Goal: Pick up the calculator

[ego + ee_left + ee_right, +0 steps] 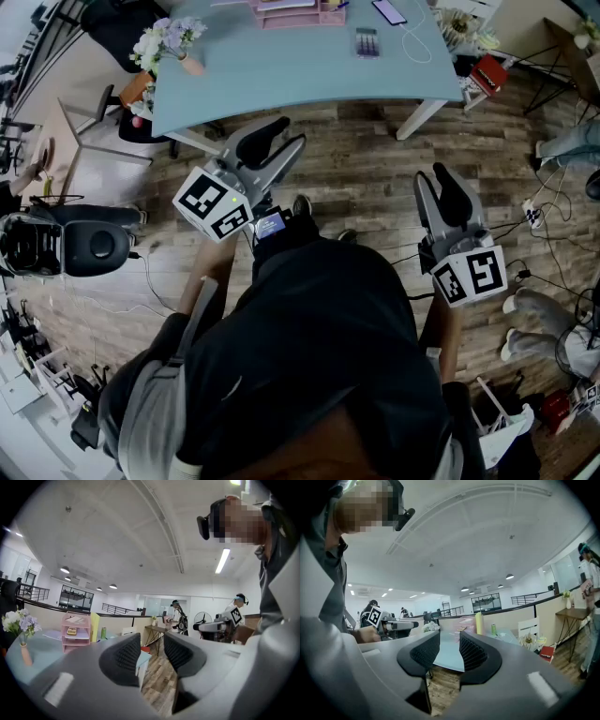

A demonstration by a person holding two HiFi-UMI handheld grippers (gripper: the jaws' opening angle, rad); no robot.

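Left gripper, right gripper: jaws apart, nothing between them, held above wood floor. Calculator on blue table, well ahead of both.

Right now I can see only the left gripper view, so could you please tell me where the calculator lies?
Observer: In the head view the calculator lies flat on the blue table, to the right of the pink tray.
Operator: Thank you. Is anything close to it?
Observer: A phone lies just beyond it, nearer the table's far edge.
Operator: And is the right gripper ready?
Observer: The right gripper is open, with nothing between its jaws.
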